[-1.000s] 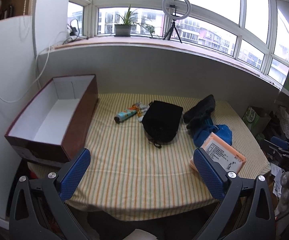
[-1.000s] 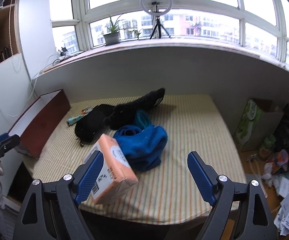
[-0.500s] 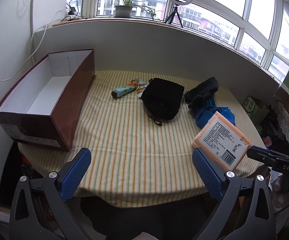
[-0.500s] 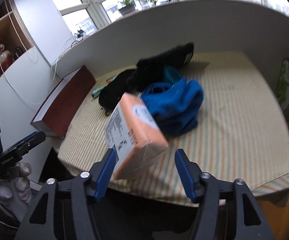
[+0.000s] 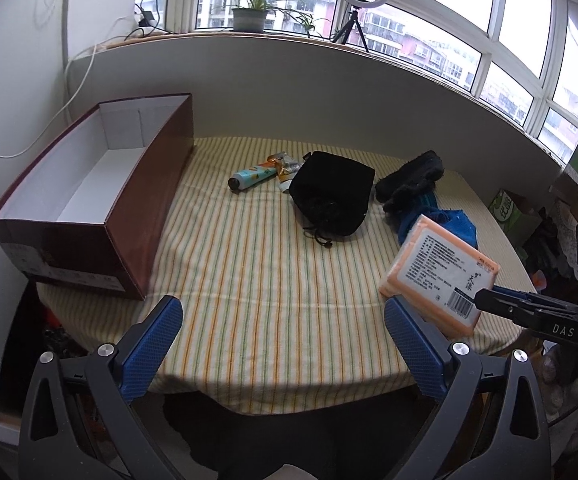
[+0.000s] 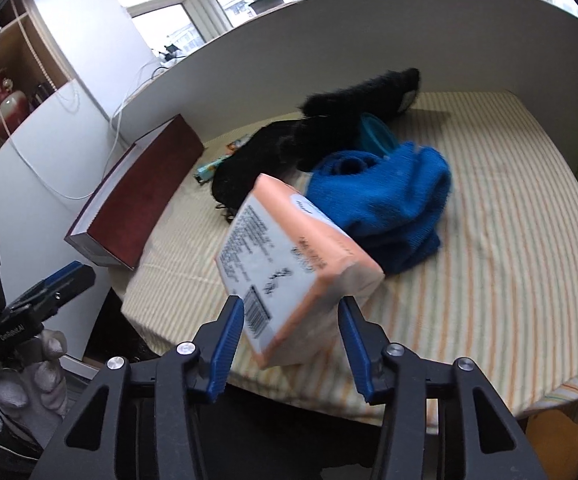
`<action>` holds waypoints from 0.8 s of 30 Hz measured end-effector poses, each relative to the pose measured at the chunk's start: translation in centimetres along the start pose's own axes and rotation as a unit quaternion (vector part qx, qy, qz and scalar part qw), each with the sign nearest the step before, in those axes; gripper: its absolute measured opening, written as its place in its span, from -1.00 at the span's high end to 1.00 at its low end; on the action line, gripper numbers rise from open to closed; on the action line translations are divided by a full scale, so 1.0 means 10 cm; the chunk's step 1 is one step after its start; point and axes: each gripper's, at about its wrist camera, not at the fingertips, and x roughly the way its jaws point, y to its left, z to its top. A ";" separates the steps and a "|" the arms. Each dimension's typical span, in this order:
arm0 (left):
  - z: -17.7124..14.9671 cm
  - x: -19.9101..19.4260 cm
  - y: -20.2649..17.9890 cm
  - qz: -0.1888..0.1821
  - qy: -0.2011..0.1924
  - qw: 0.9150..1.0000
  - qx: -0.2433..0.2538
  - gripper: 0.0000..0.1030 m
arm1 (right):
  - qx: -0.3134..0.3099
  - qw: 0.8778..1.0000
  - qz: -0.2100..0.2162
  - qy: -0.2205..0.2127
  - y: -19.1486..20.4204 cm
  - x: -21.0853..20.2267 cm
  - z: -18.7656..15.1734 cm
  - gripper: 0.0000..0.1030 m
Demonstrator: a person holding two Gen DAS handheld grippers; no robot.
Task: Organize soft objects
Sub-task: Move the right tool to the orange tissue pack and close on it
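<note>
Far to the left of my left tool [image 5: 281, 340] stands one open brown box [image 5: 89, 200] with a white inside, on the striped desk [image 5: 257, 280]. Ahead of that tool lie one small tube [image 5: 249, 176] and one crumpled wrapper [image 5: 287, 166], touching each other, then one black drawstring pouch [image 5: 333, 198] just to their right. Further right are one black fuzzy item [image 5: 409, 180] and one blue towel [image 6: 385, 196], bunched together and touching. My left tool gapes wide and holds nothing; its blue pads [image 5: 151, 340] hang over the near edge of the desk. To its right, my right tool [image 6: 291, 340] is pinched on one orange tissue pack [image 6: 289, 264], tilted and lifted off the desk, in front of the blue towel. Its two pads press the near end of the pack on both sides.
</note>
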 end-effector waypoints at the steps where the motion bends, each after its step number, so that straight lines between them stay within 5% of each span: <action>1: 0.00 0.00 0.01 0.001 -0.001 1.000 0.000 -0.95 | -0.004 1.000 0.002 0.002 0.03 0.02 0.00 0.13; 13: 0.03 0.07 0.11 0.001 0.002 1.000 -0.012 -0.95 | -0.051 0.996 0.061 0.045 0.52 0.50 0.07 0.13; 24: 0.05 0.36 -0.03 -0.033 0.044 0.998 -0.027 -0.94 | -0.042 0.996 0.058 0.053 0.27 0.49 0.39 0.09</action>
